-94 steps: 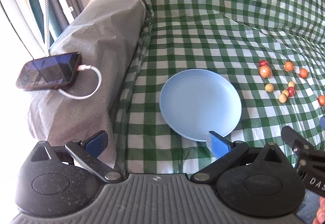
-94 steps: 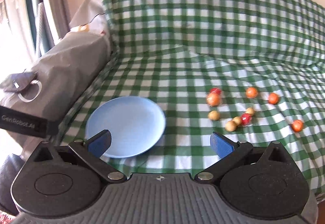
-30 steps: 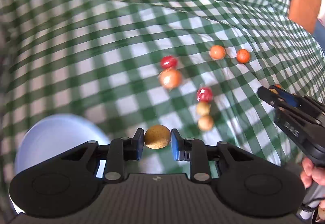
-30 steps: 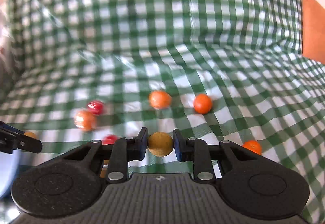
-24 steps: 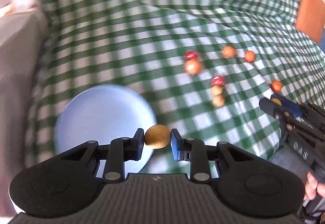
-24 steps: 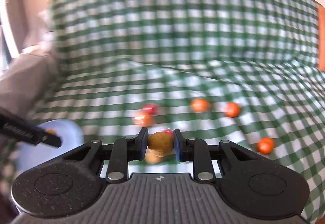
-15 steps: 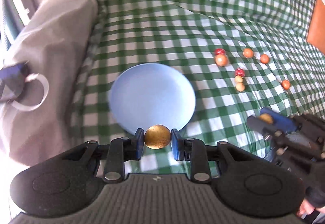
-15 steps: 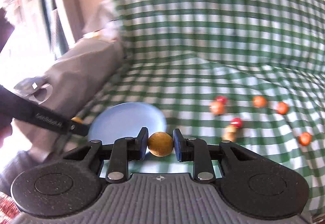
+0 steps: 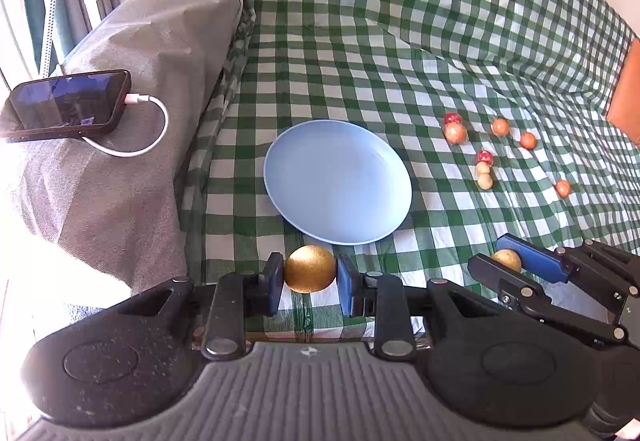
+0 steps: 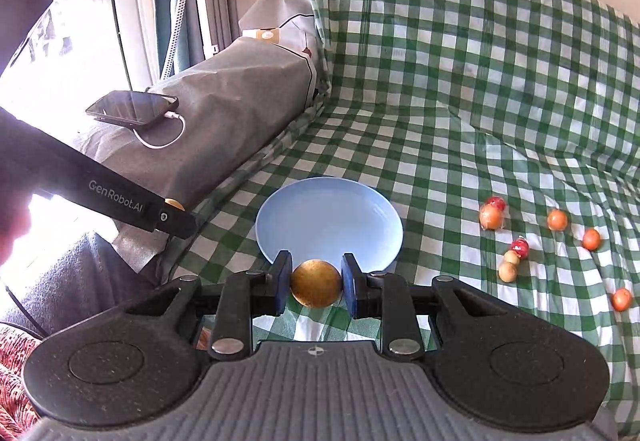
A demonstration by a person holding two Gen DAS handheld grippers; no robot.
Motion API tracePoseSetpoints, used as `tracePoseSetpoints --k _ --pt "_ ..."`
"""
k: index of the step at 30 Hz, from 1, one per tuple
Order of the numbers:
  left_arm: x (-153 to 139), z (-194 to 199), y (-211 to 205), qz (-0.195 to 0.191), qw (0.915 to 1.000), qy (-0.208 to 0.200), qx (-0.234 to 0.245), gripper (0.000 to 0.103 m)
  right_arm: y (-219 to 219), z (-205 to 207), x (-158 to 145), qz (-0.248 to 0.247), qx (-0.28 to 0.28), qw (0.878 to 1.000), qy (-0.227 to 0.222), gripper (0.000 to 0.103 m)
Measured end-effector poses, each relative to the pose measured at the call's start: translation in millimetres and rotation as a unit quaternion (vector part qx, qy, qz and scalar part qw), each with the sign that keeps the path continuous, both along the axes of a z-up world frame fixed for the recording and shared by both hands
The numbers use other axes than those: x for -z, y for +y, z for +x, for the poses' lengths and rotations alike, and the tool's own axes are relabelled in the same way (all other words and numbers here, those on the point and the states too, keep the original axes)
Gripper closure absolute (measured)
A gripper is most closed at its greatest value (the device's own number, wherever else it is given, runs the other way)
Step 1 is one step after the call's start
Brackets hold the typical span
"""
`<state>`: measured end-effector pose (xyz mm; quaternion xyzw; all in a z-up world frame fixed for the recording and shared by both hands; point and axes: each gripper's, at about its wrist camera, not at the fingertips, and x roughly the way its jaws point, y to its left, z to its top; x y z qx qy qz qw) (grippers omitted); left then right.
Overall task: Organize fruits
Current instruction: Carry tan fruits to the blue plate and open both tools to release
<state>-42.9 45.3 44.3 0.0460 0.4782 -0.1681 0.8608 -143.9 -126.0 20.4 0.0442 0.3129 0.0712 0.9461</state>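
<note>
Left claw (image 9: 310, 275): closed on a golden-brown round fruit (image 9: 310, 274), which is pinched between the two blue pads (image 9: 345, 283). The fruit is held just short of the near rim of the blue plate (image 9: 338, 181), above the green checked cloth (image 9: 400, 41).

Right claw (image 10: 316, 283): likewise clamped on a second golden-brown fruit (image 10: 316, 283), held at the near edge of the same plate (image 10: 329, 221). In the left wrist view this claw (image 9: 505, 262) is seen low on the right, its fruit (image 9: 506, 261) visible between the fingers. In the right wrist view the left claw's finger, marked "GenRobot.AI", is seen at the left, with a sliver of its fruit (image 10: 174, 204) showing behind it.

The plate is seen to hold nothing; it lies flat on the cloth.

Loose fruits are scattered on the cloth to the right of the plate, well apart from it: a red one (image 9: 451, 118) touching a larger orange one (image 9: 455, 132); two small orange ones (image 9: 499, 126) side by side; a red one (image 9: 484, 156) in a row with two pale tan ones (image 9: 485, 181); one orange fruit (image 9: 563, 188) set apart farther right.

A phone (image 9: 66, 105) with a white cable (image 9: 148, 125) plugged in lies on a grey-covered bolster (image 9: 132, 161) left of the plate.
</note>
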Motion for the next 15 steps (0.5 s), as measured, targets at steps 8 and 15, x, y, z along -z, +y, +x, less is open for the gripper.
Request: tracePoseSetpoints --k 8,15 --pt "-0.3 0.6 -0.6 -0.004 1.0 -0.001 0.001 0.072 1.7 -0.9 1.1 -0.005 0.003 1.0 0.003 0.075" --pt "-1.2 14.7 -6.4 -0.01 0.9999 0.002 -0.002 0.072 -5.4 9.9 7.3 0.003 0.017 1.0 0.016 0.075"
